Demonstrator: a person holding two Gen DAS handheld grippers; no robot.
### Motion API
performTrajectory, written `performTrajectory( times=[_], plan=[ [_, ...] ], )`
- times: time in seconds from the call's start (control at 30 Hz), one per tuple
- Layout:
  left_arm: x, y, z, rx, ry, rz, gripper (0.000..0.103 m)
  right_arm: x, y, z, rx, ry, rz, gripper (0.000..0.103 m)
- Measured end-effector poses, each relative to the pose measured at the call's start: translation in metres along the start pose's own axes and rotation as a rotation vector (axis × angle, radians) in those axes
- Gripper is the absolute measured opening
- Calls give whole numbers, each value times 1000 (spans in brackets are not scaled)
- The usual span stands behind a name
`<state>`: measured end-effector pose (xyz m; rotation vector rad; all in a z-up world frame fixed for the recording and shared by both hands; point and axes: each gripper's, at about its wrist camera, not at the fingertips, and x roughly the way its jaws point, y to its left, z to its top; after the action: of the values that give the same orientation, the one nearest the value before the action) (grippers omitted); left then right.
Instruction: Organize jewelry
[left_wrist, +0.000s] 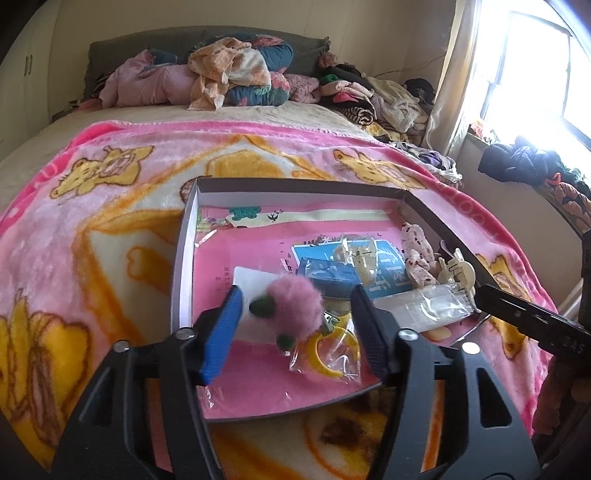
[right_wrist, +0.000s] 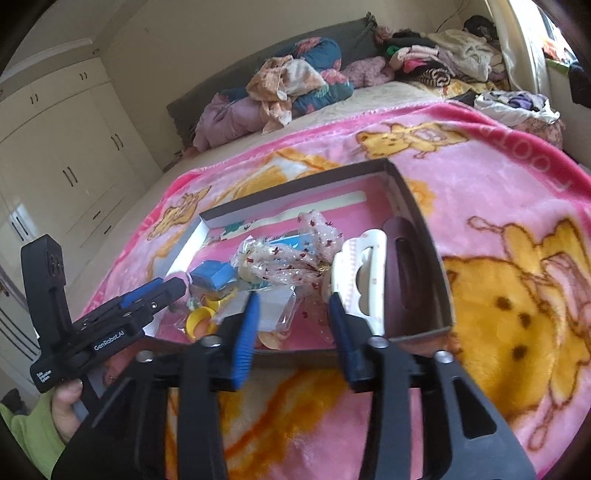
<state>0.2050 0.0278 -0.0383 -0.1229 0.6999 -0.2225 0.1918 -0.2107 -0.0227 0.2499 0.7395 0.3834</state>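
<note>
Pink blanket (left_wrist: 110, 221) carries the box (left_wrist: 184, 258); a pink pompom (left_wrist: 295, 306) lies between the left gripper's (left_wrist: 295, 328) parted jaws, untouched. Right gripper (right_wrist: 291, 328) tilts downward, jaws apart, empty.

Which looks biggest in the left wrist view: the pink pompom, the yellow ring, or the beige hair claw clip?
1. Pink pompom, biggest, though it sits nearest the camera.
2 and 3. Yellow ring and beige hair claw clip look similar; I can't rank them.

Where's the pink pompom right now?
In the left wrist view, the pink pompom lies in the box, between the open left gripper fingers, beside the bagged yellow ring.
</note>
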Motion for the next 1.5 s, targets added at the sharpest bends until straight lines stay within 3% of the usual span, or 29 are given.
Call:
performTrajectory(
  times=[0.23,0.43,0.67,1.1,1.5],
  plan=[
    [-23,-7,-3,17,-49,9,78,-34,9,-9,-76,-104,-44,79],
    [-43,-17,-9,28,-78,4,91,-61,21,-22,-198,-230,-97,92],
    [-60,-30,-24,60,-106,8,91,-73,29,-40,-314,-311,-175,96],
    [-79,-39,-61,84,-125,21,91,-79,14,-81,-203,-319,-211,96],
    [-86,-45,-86,93,-157,45,91,-87,19,-90,-215,-364,-246,97]
  ],
)
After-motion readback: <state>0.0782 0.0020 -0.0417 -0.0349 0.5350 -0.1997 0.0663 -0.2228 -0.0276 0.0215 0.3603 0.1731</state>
